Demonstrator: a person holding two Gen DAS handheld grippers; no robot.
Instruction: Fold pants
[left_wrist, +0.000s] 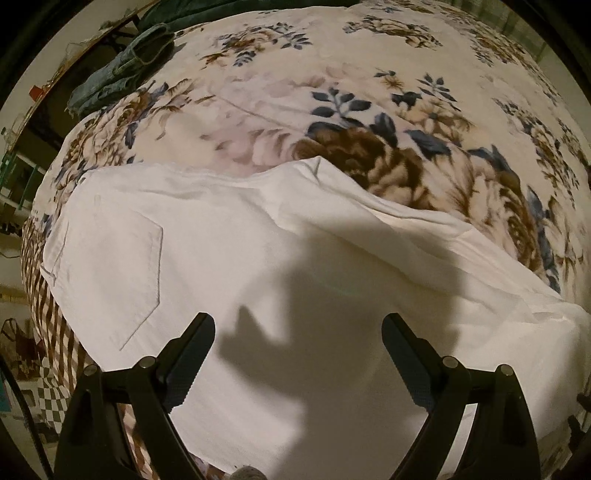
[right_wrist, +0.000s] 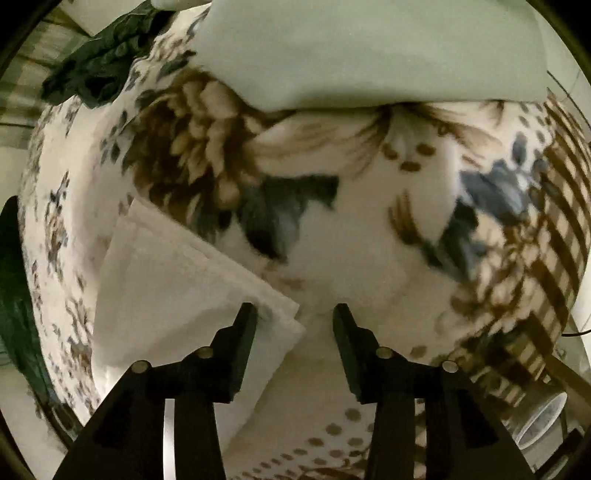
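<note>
White pants (left_wrist: 229, 280) lie spread flat on a floral blanket (left_wrist: 332, 74), filling the lower half of the left wrist view. They sit directly beneath the left gripper (left_wrist: 298, 332), whose 2 black fingers (left_wrist: 192, 354) hang above the cloth with the fabric showing between them. A stitched back pocket (left_wrist: 110, 280) with a pointed lower edge lies to the left of the fingers. The far edge of the pants folds up into a soft ridge against the blanket.

In the blurred right wrist view, a squared white corner of the pants, the hem end of a leg (right_wrist: 192, 280), reaches in from the left. Its tip lies just at the inner side of the left finger of the right gripper (right_wrist: 295, 317).

The pants look like smooth, stiff cotton with raised seams. The blanket is plush and fuzzy, cream with brown and blue flowers and a brown checked border (right_wrist: 546, 236). A crumpled denim garment (left_wrist: 122, 70) lies at its far left edge. A pale green cloth (right_wrist: 369, 48) covers the top of the right view.

The left jaws are spread wide and grip nothing. The right jaws stand about half apart, with nothing pinched; the corner sits beside 1 finger.
</note>
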